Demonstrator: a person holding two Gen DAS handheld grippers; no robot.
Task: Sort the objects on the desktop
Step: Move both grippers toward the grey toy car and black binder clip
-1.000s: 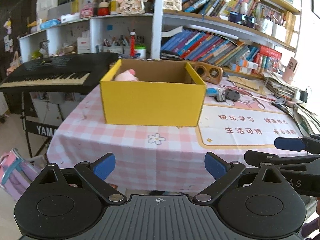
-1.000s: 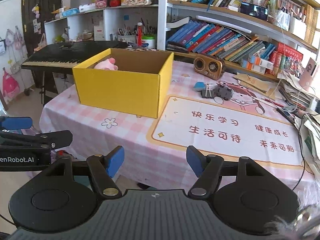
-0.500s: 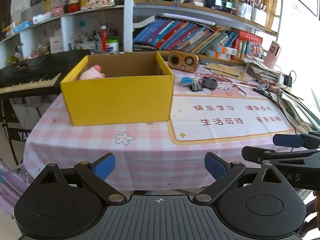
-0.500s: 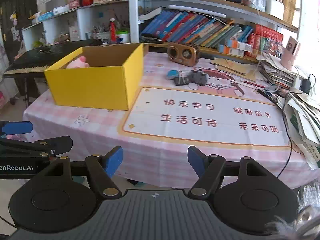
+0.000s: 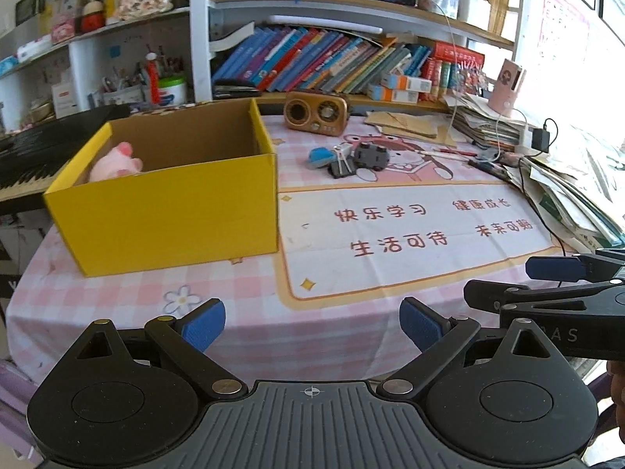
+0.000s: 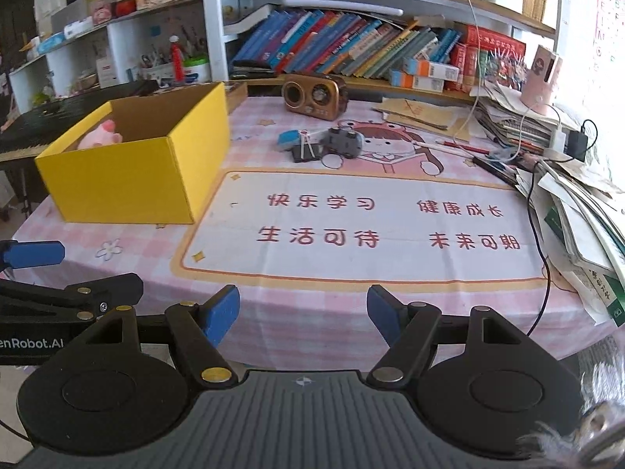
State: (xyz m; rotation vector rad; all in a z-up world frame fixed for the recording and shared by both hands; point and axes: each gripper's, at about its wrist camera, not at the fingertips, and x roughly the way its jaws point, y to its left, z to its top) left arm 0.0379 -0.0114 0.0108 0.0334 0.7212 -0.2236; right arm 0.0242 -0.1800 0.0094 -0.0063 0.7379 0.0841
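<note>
The table (image 5: 117, 305) is seen more squarely than a second ago: both views have swung rightward, so that the printed mat (image 6: 363, 230) now fills the middle of each, where the box was centred before. The yellow box (image 5: 172, 211) has shifted to the left of both views; it stands on the table touching the mat's left edge, and a pink plush (image 5: 115, 160) is seen lying inside at its far left corner. From this it is judged that one item is already sorted.

The things yet to be sorted are found at the mat's far edge, just beyond the printed characters: a grey toy car (image 6: 343, 140), a blue item (image 6: 288, 138) and a small dark clip-like piece (image 6: 304, 152), all close together. A brown speaker (image 6: 314, 95) stands behind them.

The left gripper (image 5: 311, 326) and right gripper (image 6: 302, 312) are both held with fingers spread and nothing between them, at the near table edge, well apart from the cluster. The turn is read as an aim toward that cluster.
</note>
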